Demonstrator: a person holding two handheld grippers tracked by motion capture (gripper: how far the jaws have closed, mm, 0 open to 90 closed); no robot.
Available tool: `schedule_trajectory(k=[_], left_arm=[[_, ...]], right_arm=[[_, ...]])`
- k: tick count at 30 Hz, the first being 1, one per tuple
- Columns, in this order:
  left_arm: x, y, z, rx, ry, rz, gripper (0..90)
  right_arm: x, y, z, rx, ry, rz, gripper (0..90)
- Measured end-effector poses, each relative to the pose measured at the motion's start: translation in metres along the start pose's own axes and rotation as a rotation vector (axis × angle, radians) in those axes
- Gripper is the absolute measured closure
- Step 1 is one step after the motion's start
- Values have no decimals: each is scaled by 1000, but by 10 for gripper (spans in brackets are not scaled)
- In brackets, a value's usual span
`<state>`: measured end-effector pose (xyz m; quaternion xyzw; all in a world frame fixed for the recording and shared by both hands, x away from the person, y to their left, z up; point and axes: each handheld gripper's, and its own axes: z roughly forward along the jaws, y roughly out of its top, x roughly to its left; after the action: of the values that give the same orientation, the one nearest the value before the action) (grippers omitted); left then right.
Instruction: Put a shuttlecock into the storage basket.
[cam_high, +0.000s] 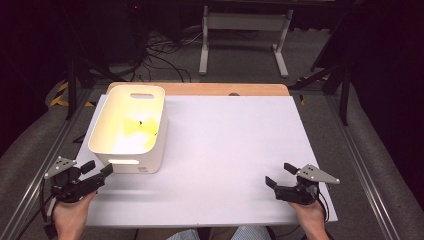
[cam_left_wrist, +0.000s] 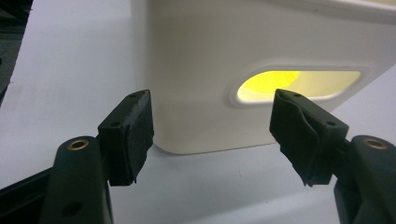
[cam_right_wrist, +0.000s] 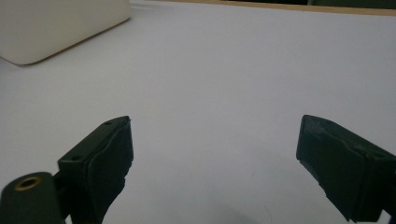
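A white plastic bin (cam_high: 137, 160) with handle slots stands on the left half of the white table top (cam_high: 230, 145). Something yellow (cam_high: 134, 129) lies inside it, glowing through the near handle slot (cam_left_wrist: 299, 84). My left gripper (cam_high: 97, 169) is open at the bin's near left corner, its jaws spread in front of the bin wall (cam_left_wrist: 196, 70) with nothing between them. Near the table's front right edge my right gripper (cam_high: 279, 174) is open over bare table surface (cam_right_wrist: 215, 93), and the bin's corner (cam_right_wrist: 56, 28) sits far off to its upper left.
A wooden strip (cam_high: 220, 89) runs along the table's far edge. Beyond it stand a white metal frame (cam_high: 245, 35) and loose cables (cam_high: 160, 60) on the grey floor. Metal rails (cam_high: 360, 165) flank both sides of the table.
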<state>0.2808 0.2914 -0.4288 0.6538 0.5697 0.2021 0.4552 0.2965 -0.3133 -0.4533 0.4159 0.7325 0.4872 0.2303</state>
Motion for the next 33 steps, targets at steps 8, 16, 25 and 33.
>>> schedule_trajectory(k=[8,16,25,33], left_arm=[[-1,-9,5,-22,1,4,300],[-2,-14,11,-7,1,12,294],[-2,-19,15,-5,21,38,280],[-3,-21,17,-8,20,36,277]], right_arm=[[-2,-2,-4,-2,-5,1,115],[-3,-2,-5,-2,-10,4,116],[-3,-3,-5,3,-11,3,116],[-3,-3,-5,7,-10,6,116]])
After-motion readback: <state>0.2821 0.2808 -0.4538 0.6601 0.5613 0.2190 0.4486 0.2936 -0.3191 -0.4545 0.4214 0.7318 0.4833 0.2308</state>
